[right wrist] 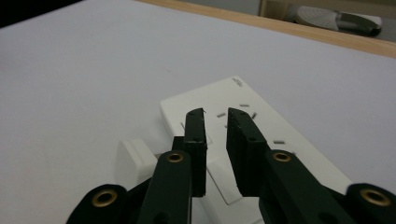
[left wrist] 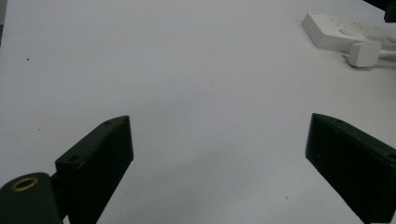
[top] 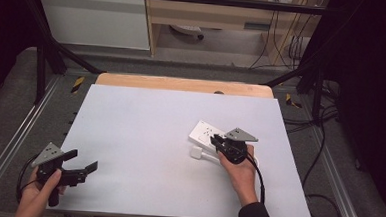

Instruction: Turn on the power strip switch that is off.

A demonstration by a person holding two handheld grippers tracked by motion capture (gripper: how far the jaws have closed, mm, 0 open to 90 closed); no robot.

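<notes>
Looks like an early-to-middle stage of work on the white power strip, lying flat on the white tabletop right of centre, with a white plug adapter just beside its near edge and a white cord trailing off toward the right hand. Nothing seen plugged into the strip's face in the right gripper view; whether the white piece under the fingers is already seated cannot be told. Still to do, judging by this: finishing the grasp and moving or mating the part. Right gripper held low over the strip's near end, pointing away and leftward, wrist flat, forearm coming in from the bottom edge; fingers narrowed to a slim gap, straddling a white piece on the strip but not clearly clamped on it. Left gripper parked well apart at the near-left corner of the tabletop, angled right toward the strip, fingers spread wide and holding nothing
</notes>
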